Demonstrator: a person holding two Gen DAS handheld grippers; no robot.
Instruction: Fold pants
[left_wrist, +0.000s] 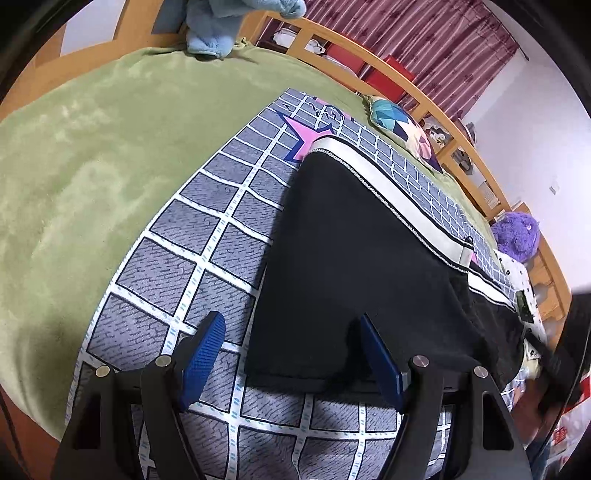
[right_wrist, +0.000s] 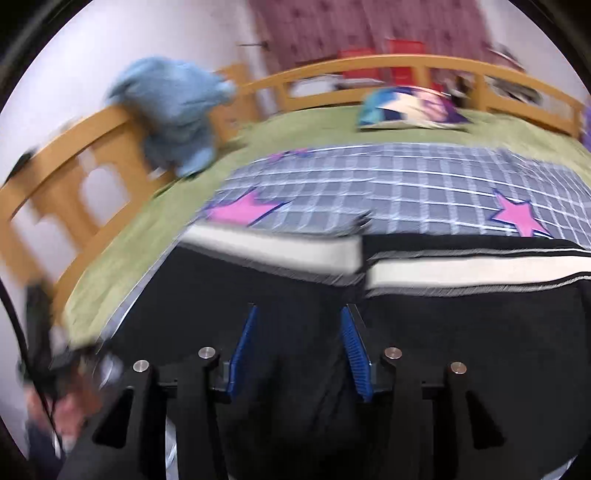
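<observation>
Black pants (left_wrist: 354, 266) with a white side stripe (left_wrist: 391, 184) lie flat on a grey checked mat (left_wrist: 177, 266) with pink stars. My left gripper (left_wrist: 291, 325) is open just above the near hem of the pants, one blue finger (left_wrist: 207, 350) over the mat, the other finger (left_wrist: 380, 362) over the black cloth. In the blurred right wrist view the pants (right_wrist: 480, 350) fill the lower half, the white stripe (right_wrist: 461, 273) running across. My right gripper (right_wrist: 299, 325) is open over the black cloth and holds nothing.
The mat lies on a green blanket (left_wrist: 74, 166) on a bed with a wooden rail (left_wrist: 406, 85). A blue cloth (left_wrist: 214, 33) hangs at the bed's corner. A patterned cushion (left_wrist: 402, 129) and a purple plush toy (left_wrist: 517, 232) lie along the far rail.
</observation>
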